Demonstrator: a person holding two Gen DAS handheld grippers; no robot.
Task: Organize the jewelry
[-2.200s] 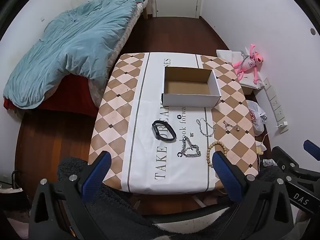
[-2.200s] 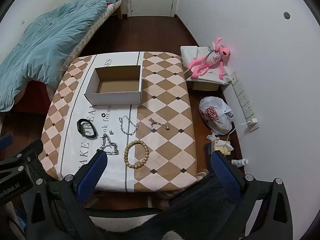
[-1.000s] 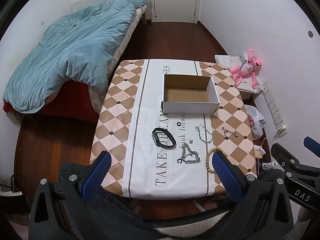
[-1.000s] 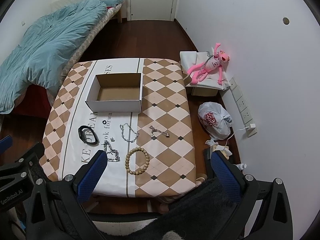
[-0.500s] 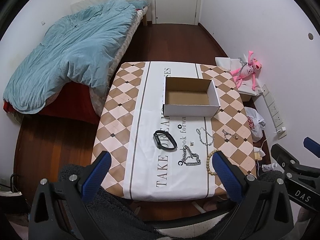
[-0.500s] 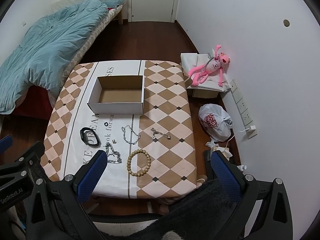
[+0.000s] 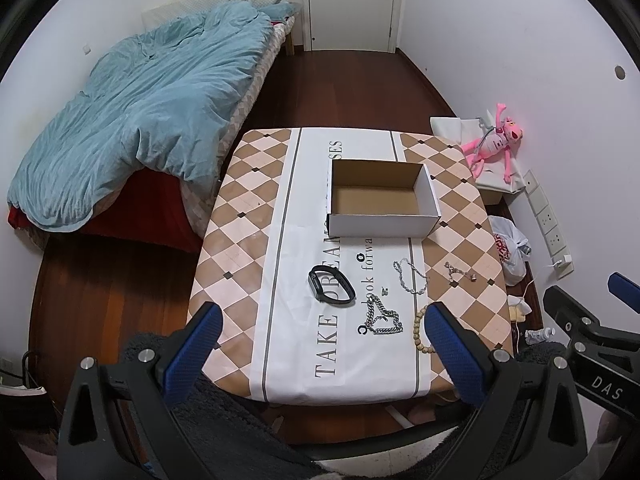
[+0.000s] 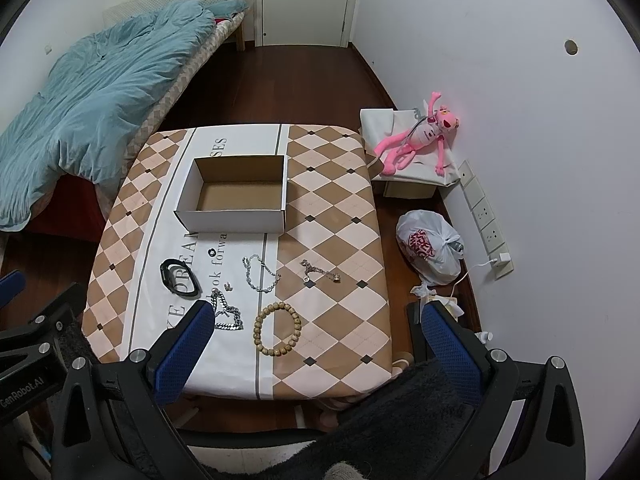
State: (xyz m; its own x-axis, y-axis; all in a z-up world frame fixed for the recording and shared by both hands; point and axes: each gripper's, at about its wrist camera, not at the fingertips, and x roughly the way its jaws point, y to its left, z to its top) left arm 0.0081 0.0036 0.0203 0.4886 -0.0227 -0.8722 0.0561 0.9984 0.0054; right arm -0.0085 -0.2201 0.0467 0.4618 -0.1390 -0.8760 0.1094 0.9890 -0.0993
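Note:
An empty white cardboard box point(image 7: 384, 220) point(image 8: 234, 224) stands on the checked table point(image 7: 248, 216) point(image 8: 340, 216). In front of it lie a black band point(image 7: 331, 289) point(image 8: 179, 278), a heavy silver chain point(image 7: 381, 321) point(image 8: 229, 317), a thin silver chain point(image 7: 409, 277) point(image 8: 260, 273), a small charm bracelet point(image 7: 460, 272) point(image 8: 320, 270), a wooden bead bracelet point(image 7: 420, 330) point(image 8: 277, 329) and tiny studs point(image 7: 385, 291) point(image 8: 229, 286). My left gripper point(image 7: 320, 344) and right gripper point(image 8: 316, 344) are open and empty, held high above the table's near edge.
A bed with a blue duvet point(image 7: 132, 116) stands left of the table. A pink plush toy point(image 8: 420, 136) on a box and a white plastic bag point(image 8: 430, 252) lie on the floor to the right, below wall sockets point(image 8: 486, 220). A door point(image 7: 352, 4) is at the back.
Both grippers have risen and pulled back from the table, so it looks smaller and more of the room shows. The jewelry and box have not moved.

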